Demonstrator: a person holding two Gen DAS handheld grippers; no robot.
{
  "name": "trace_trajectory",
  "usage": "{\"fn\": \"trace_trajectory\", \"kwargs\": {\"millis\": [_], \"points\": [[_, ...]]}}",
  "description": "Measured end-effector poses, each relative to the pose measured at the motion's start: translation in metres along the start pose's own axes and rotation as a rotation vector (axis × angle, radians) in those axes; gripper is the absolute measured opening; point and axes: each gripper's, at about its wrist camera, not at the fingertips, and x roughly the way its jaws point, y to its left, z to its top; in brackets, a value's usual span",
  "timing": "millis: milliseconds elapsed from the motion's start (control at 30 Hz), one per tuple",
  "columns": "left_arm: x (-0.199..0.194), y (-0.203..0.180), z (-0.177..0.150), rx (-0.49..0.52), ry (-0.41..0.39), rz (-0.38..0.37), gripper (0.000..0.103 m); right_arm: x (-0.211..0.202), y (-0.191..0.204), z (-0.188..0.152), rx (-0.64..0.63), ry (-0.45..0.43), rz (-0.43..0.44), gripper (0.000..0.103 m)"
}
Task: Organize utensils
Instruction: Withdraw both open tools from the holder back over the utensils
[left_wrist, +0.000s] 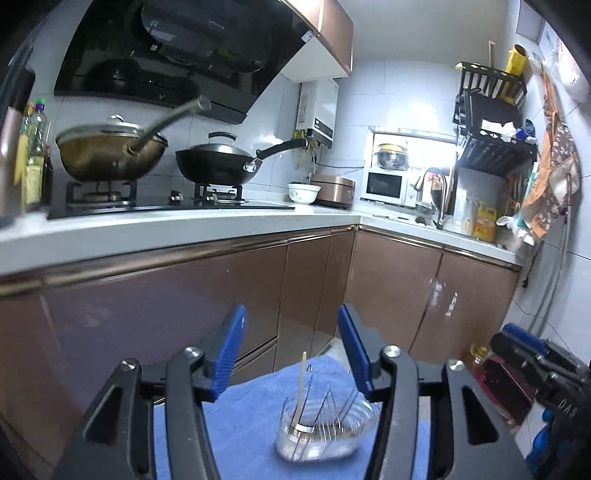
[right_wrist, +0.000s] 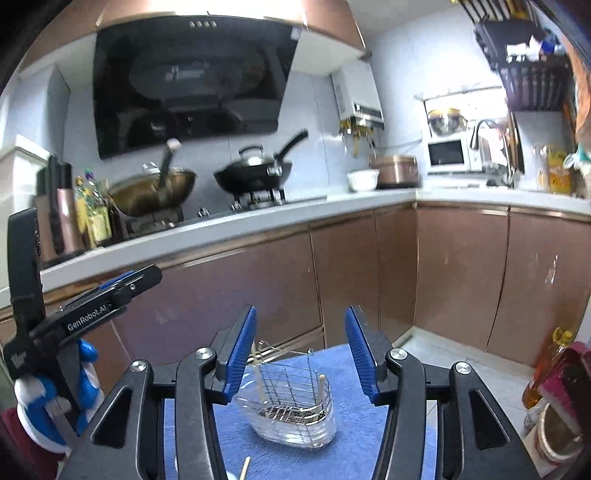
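Loading the drainer looks partly done. The left gripper (left_wrist: 291, 354) hovers wide apart, holding nothing, above the clear utensil holder (left_wrist: 325, 432) on the blue towel (left_wrist: 240, 417), a wooden stick (left_wrist: 301, 384) standing inside. The right gripper (right_wrist: 300, 350) — equally spread, empty — hangs nearby; next, probably, fetching the loose stick (right_wrist: 244, 467) at the near edge.

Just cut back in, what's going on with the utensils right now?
Both grippers hang open and empty above the blue towel. The left gripper and right gripper both face the clear utensil holder with its wire rack. One wooden chopstick already stands in the holder; another wooden stick lies on the towel in front of it, not yet picked up.
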Motion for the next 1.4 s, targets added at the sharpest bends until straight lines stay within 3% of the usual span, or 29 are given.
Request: {"fn": "trace_trajectory", "kwargs": {"millis": [333,633,1067,1400], "points": [[-0.123,0.019,0.015,0.008,-0.015,0.027,0.064,-0.119,0.029,0.022,0.004,-0.083,0.013,0.051],[-0.174,0.026,-0.013,0.009,0.077,0.016,0.065,-0.175,0.045,0.008,0.055,-0.059,0.022,0.051],[-0.168,0.053,-0.057,-0.092,0.267,-0.069,0.065,-0.169,0.053,-0.031,0.115,0.097,0.052,0.051],[-0.115,0.066,-0.105,-0.173,0.436,-0.116,0.064,-0.12,0.033,-0.073,0.191,0.25,0.048,0.049]]}}
